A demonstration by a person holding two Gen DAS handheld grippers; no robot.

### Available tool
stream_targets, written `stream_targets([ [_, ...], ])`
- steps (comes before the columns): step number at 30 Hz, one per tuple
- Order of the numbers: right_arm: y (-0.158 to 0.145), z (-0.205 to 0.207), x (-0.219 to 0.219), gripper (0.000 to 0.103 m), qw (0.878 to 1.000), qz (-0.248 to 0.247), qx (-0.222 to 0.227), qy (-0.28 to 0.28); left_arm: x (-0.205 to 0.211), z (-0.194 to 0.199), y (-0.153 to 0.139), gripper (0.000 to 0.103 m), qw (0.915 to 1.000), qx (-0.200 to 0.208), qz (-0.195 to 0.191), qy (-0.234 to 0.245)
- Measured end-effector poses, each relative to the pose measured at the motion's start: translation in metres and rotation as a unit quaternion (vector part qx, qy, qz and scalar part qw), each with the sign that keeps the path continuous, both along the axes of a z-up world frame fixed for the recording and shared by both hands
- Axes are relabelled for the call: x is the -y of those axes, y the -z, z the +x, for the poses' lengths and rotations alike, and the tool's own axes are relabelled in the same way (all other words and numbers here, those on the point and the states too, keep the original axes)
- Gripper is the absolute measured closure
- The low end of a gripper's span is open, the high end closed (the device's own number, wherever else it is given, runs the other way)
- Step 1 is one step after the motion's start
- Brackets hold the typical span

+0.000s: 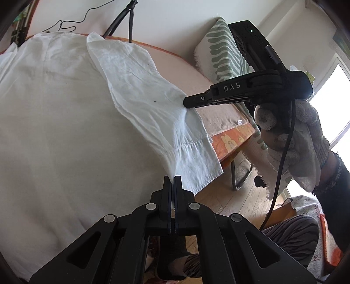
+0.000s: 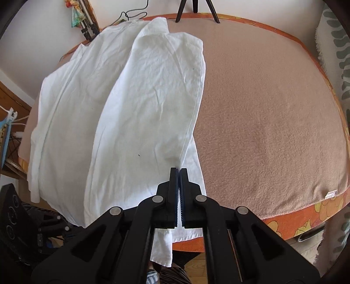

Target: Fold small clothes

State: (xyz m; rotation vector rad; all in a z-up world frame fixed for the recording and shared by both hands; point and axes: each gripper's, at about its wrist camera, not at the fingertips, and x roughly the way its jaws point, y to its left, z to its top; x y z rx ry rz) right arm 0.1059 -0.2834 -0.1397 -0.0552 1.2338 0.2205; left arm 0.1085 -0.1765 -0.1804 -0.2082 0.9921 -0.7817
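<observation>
A white shirt (image 2: 113,104) lies on the desk's (image 2: 273,122) pink fleece cover, one sleeve lifted. Left gripper (image 1: 174,178) and right gripper (image 2: 179,170) both pinch that sleeve, jaws closed. A tripod (image 2: 196,8) stands behind; a striped cushion (image 1: 221,48) sits beside.

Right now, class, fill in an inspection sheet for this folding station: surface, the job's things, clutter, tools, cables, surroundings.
Surface: table under a peach fleece cover with an orange flowered border; its right half is bare.
Job's things: one white garment spread on the left half, with one panel folded over and lifted by both tools.
Clutter: nothing seen on the cover besides the garment.
Tools: left tool shut on the garment's edge; right tool shut on its hem, held in a grey-gloved hand.
Cables: a black cable hangs from the right tool; a thin black cable trails at the wall.
Surroundings: tripod legs behind the table, green-patterned cushion, wood floor.
</observation>
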Motion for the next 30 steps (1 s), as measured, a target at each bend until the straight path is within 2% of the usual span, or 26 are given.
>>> stream_targets([
  [2,0.000,-0.004,-0.006,0.094,0.999,-0.045,0.019,-0.001,-0.002,-0.001,0.000,0.102,0.9999,-0.007,0.008,0.006],
  [3,-0.004,-0.007,-0.006,0.092,0.999,-0.041,0.030,0.001,-0.005,-0.003,-0.003,0.102,0.9999,-0.005,0.013,0.004],
  [5,-0.014,-0.011,-0.006,0.082,0.999,-0.024,0.048,0.008,-0.011,-0.007,-0.010,0.097,0.9997,0.003,0.023,0.011],
  [7,-0.025,-0.016,-0.008,0.078,0.997,-0.014,0.074,0.010,-0.021,-0.013,-0.018,0.090,0.9994,0.015,0.031,0.005],
  [11,-0.041,-0.020,-0.016,0.078,0.995,0.006,0.097,0.010,-0.054,-0.021,-0.034,0.090,0.9989,0.030,0.032,-0.019],
  [15,-0.056,-0.021,-0.036,0.078,0.993,0.020,0.117,0.003,-0.097,-0.031,-0.042,0.090,0.9961,0.039,0.040,-0.067],
  [17,-0.063,-0.019,-0.048,0.073,0.992,0.038,0.119,-0.010,-0.122,-0.038,-0.043,0.090,0.9934,0.040,0.044,-0.098],
  [18,-0.067,-0.018,-0.055,0.070,0.991,0.047,0.121,-0.016,-0.134,-0.041,-0.044,0.089,0.9913,0.044,0.049,-0.114],
  [20,-0.076,-0.015,-0.071,0.066,0.989,0.059,0.133,-0.027,-0.160,-0.049,-0.044,0.077,0.9865,0.042,0.052,-0.150],
  [21,-0.081,-0.014,-0.080,0.065,0.988,0.061,0.139,-0.035,-0.173,-0.053,-0.043,0.064,0.9835,0.038,0.047,-0.171],
  [22,-0.085,-0.013,-0.090,0.065,0.987,0.063,0.142,-0.044,-0.187,-0.057,-0.042,0.061,0.9797,0.034,0.042,-0.193],
  [26,-0.096,-0.005,-0.134,0.064,0.983,0.070,0.150,-0.082,-0.235,-0.071,-0.031,0.061,0.9636,0.012,0.028,-0.266],
  [30,-0.102,0.003,-0.177,0.064,0.978,0.073,0.162,-0.107,-0.267,-0.079,-0.018,0.061,0.9491,-0.002,0.019,-0.314],
])
